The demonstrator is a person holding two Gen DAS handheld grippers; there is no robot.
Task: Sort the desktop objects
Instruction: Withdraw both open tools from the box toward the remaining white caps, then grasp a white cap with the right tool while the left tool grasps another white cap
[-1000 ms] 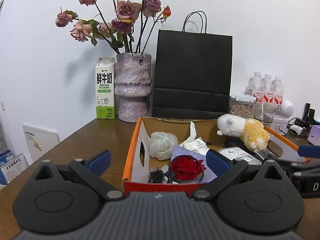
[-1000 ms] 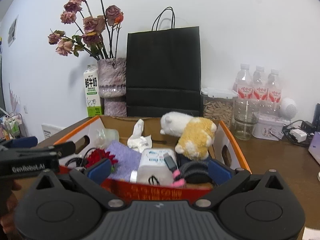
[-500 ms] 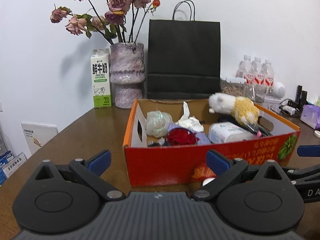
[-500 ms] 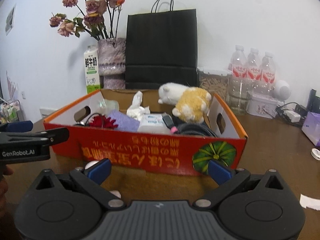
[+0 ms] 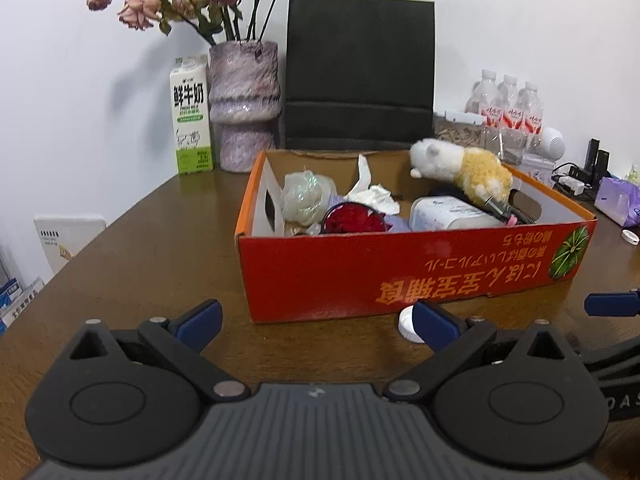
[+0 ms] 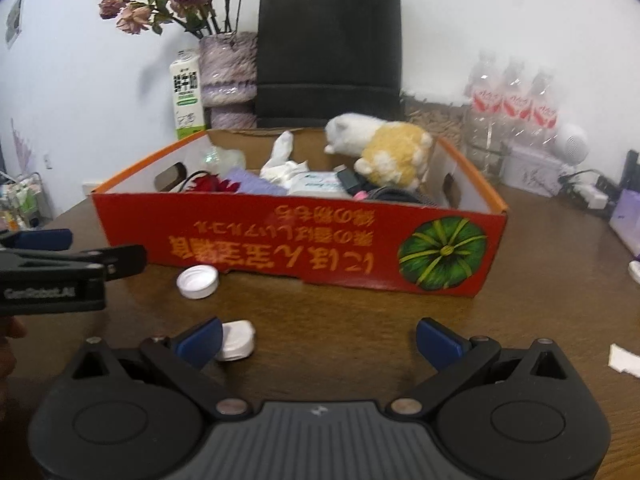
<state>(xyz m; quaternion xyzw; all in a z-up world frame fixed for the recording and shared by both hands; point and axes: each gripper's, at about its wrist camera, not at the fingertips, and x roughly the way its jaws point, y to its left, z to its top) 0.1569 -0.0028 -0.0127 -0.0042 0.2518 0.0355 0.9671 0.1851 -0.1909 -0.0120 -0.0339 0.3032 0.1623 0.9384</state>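
Left of the red cardboard box (image 5: 400, 268), back by the wall, sit a milk carton (image 5: 190, 116) and a purple vase (image 5: 243, 104) of dried roses, with a black paper bag (image 5: 360, 72) right behind the box, none of it looking like the job right now. Both grippers hover low over the brown table (image 5: 160, 248) in front of the box: the left gripper (image 5: 316, 322) has its blue fingers spread wide with nothing between them, and the right gripper (image 6: 320, 338) is spread wide and empty too. Loose stuff still out in front of the box: a white bottle cap (image 6: 197, 281) just off the box's front-left corner, and a small white puck-shaped thing (image 6: 237, 340) touching or just behind the right gripper's left fingertip, can't tell which. Inside the box, going left to right, there's a crinkly plastic ball (image 5: 306, 196), a red flower (image 5: 352, 220), crumpled tissue (image 5: 372, 192), a white tub (image 5: 448, 214) and a plush toy (image 5: 464, 168) leaning on the box's back-right rim. My guess is the cap goes next. It's light, rigid and slick, so it'll probably skate on the wood; I'd pinch it across the rim, square on. Right of the box there's a scrap of paper (image 6: 624, 360) on the table.
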